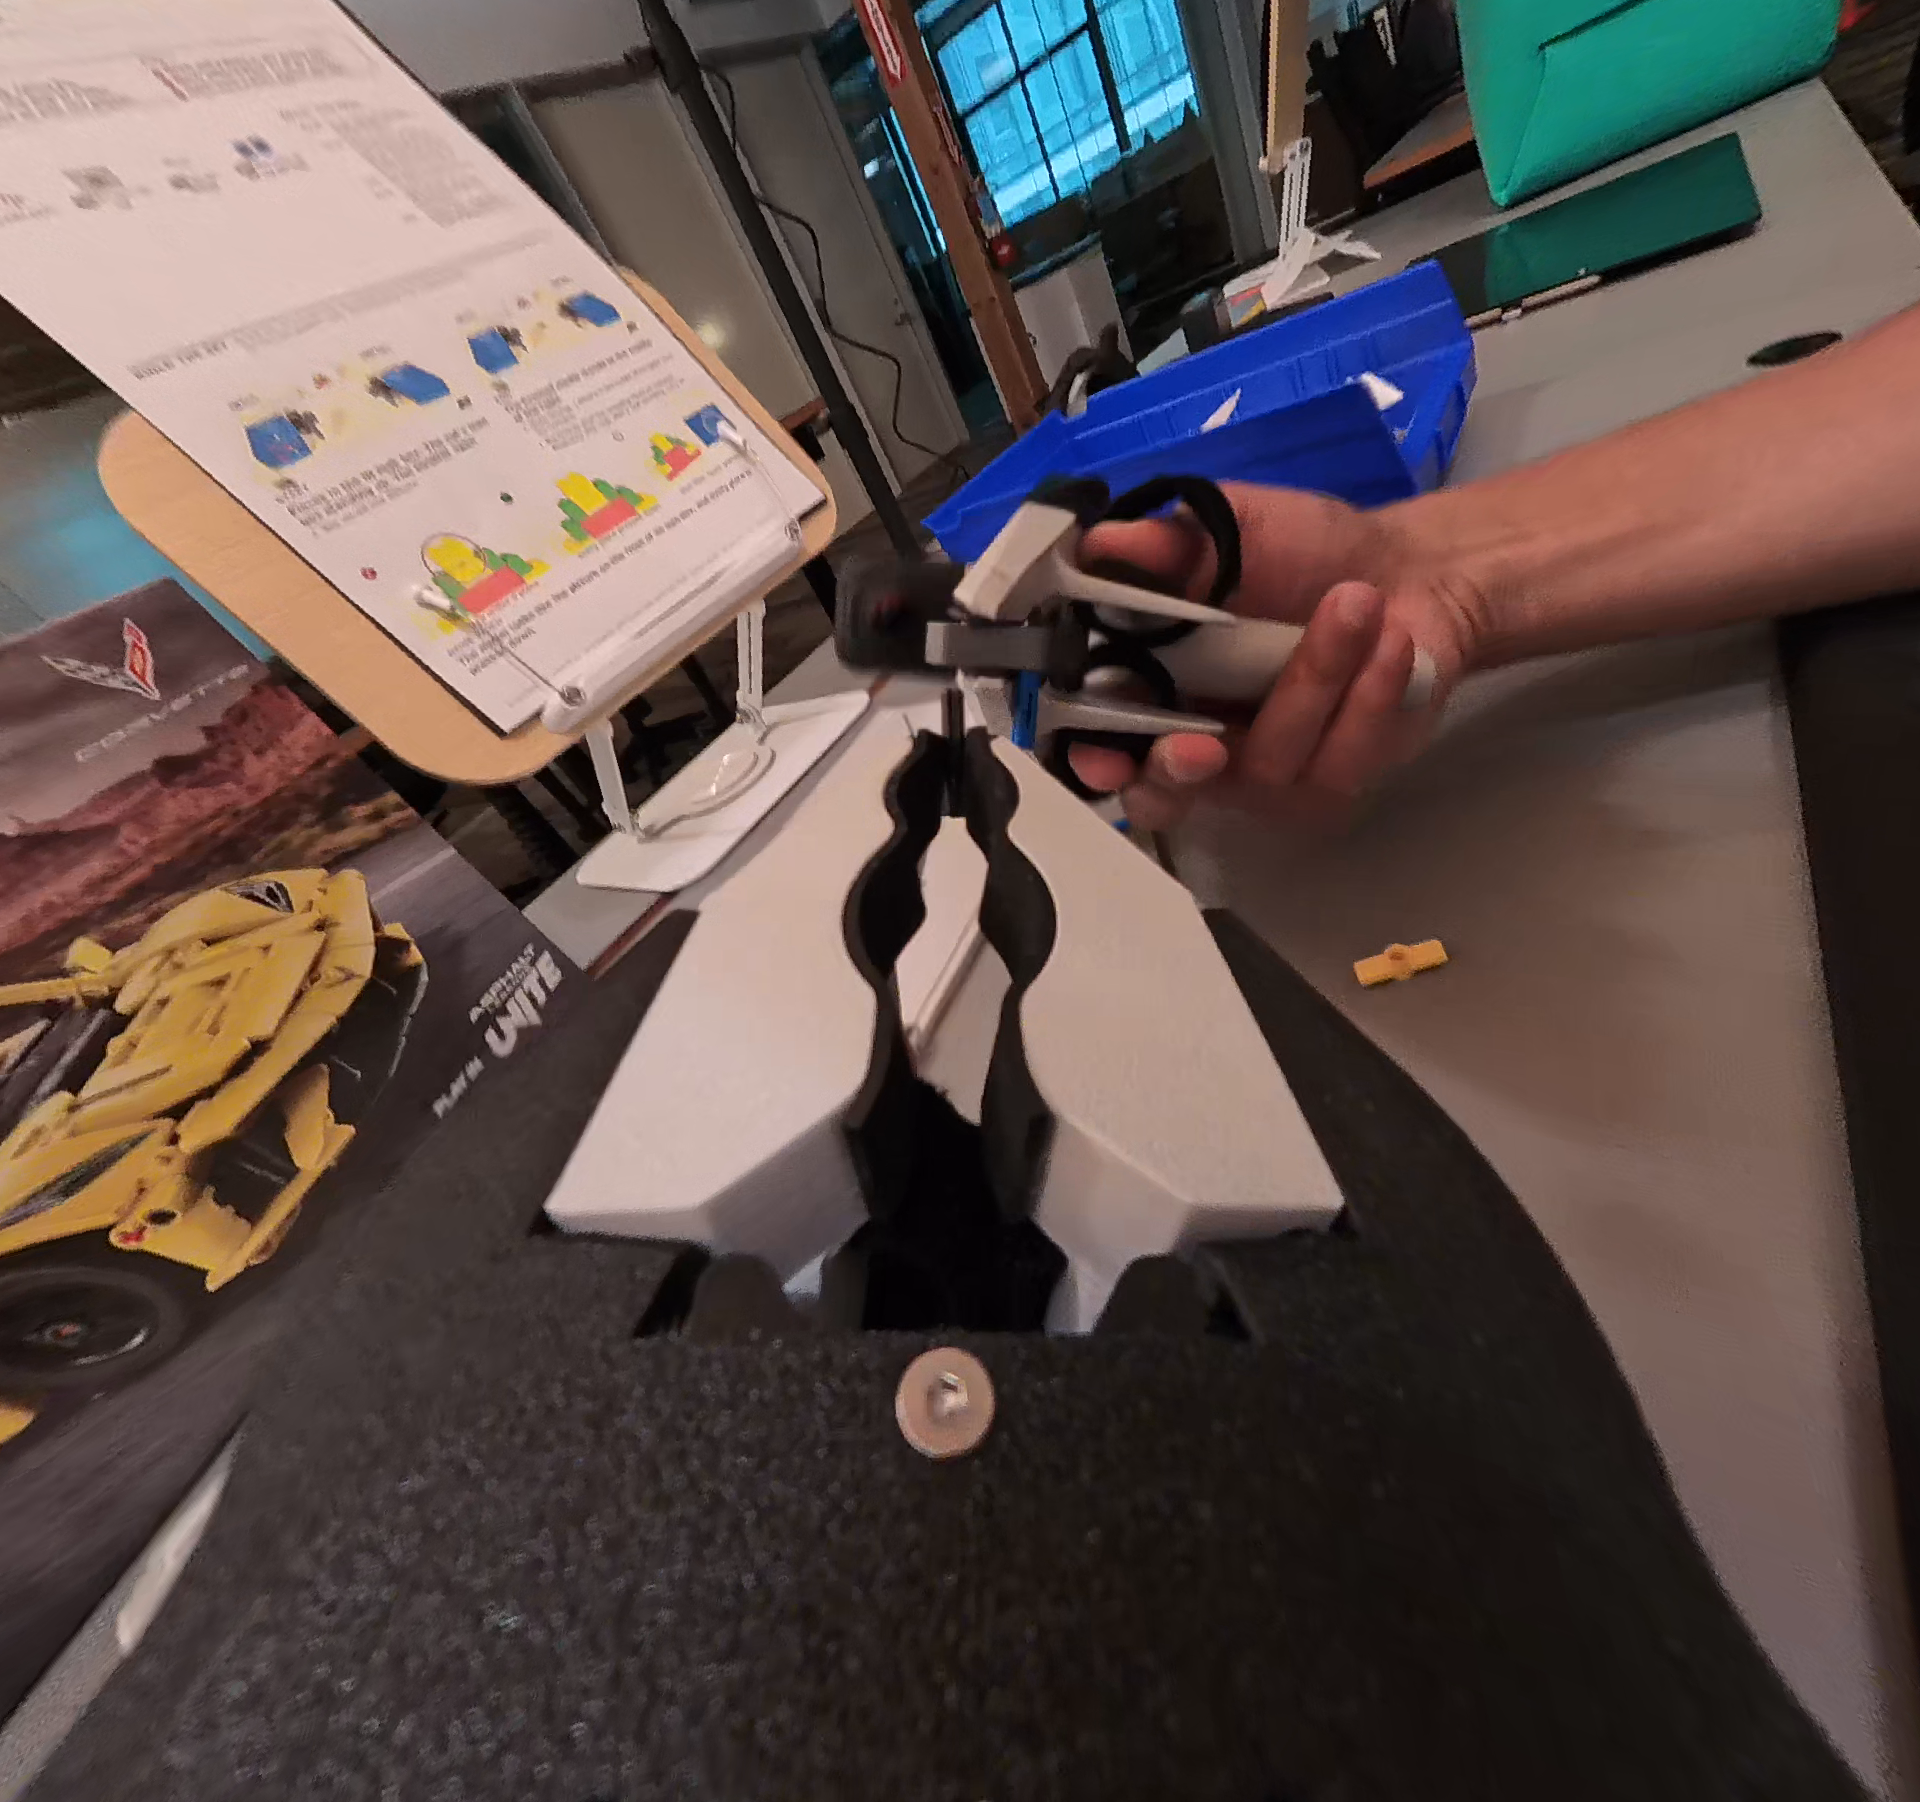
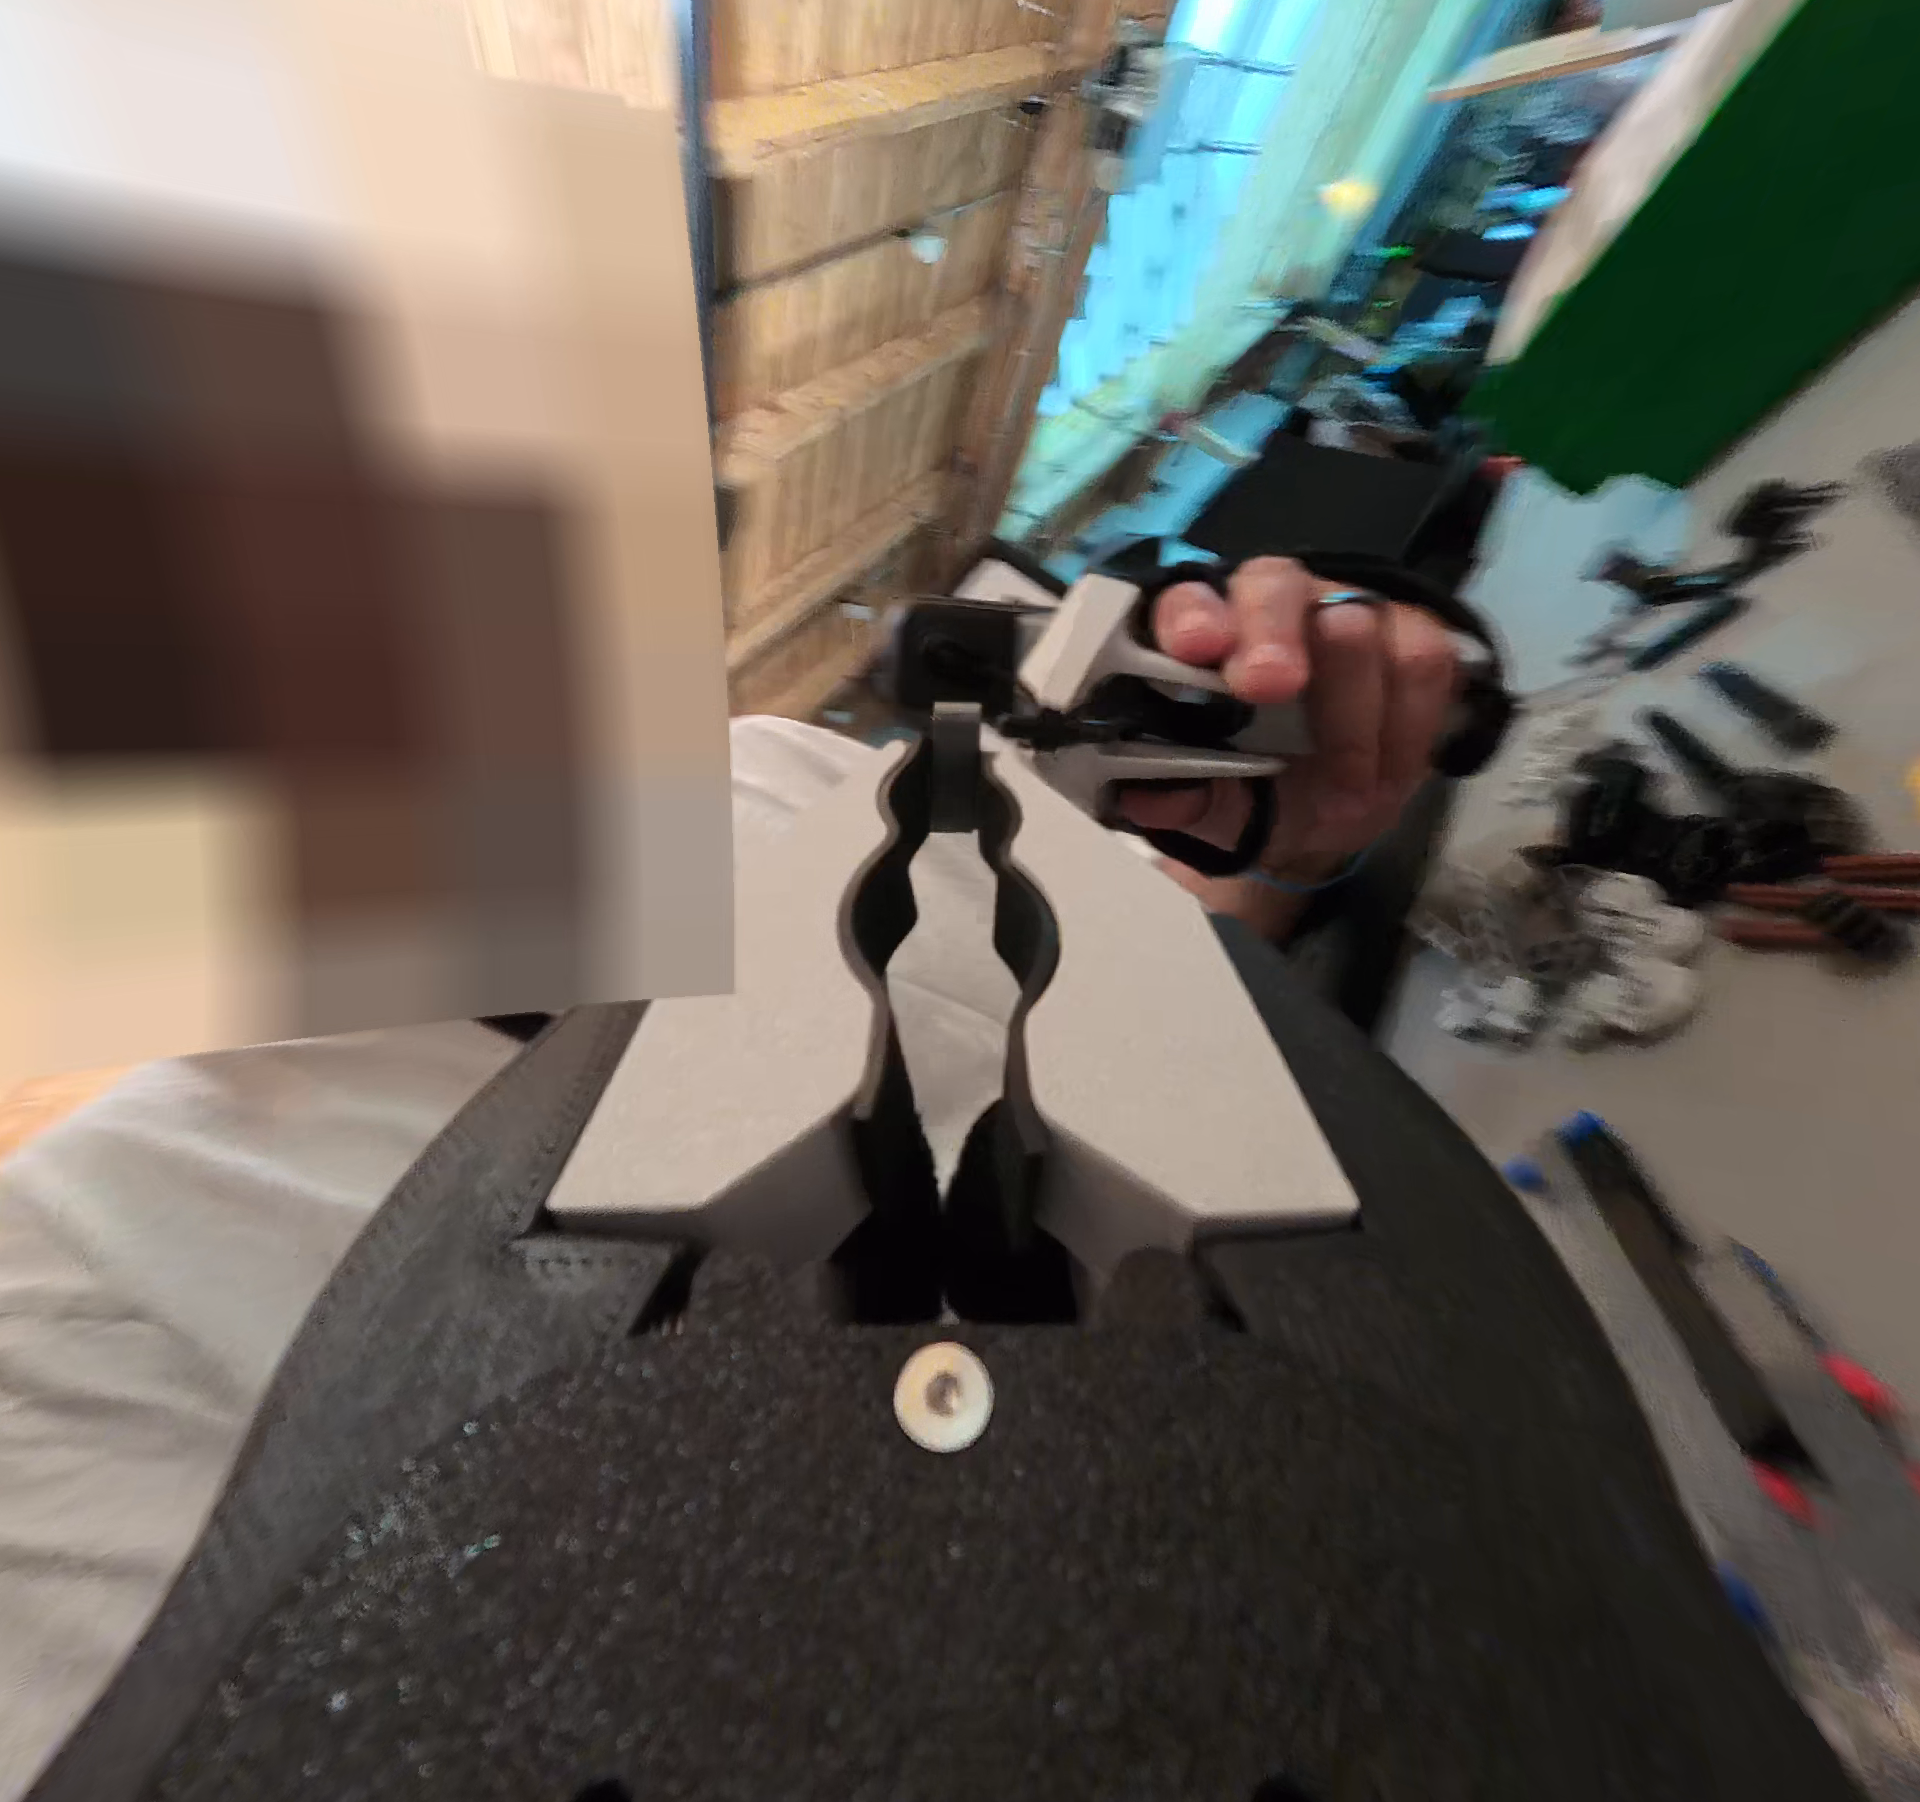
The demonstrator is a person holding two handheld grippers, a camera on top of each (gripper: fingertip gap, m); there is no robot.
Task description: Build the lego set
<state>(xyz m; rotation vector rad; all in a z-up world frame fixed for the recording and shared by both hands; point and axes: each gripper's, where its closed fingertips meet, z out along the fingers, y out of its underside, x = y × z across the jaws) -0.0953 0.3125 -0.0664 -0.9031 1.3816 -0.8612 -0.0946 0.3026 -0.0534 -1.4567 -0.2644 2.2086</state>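
Left gripper (image 1: 951,765) pinching black pin (image 1: 952,729); right gripper (image 2: 954,776) gripping grey piece (image 2: 956,765).

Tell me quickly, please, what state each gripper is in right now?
Left gripper: closed on a thin black pin at its fingertips.
Right gripper: closed on a small dark grey piece.

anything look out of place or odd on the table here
One small yellow piece lies alone on the grey table, apart from the blue bin and from the black parts heaped in the right wrist view. It looks like a stray. Both grippers, left and right, pinch small dark pieces at their tips, nothing askew there.
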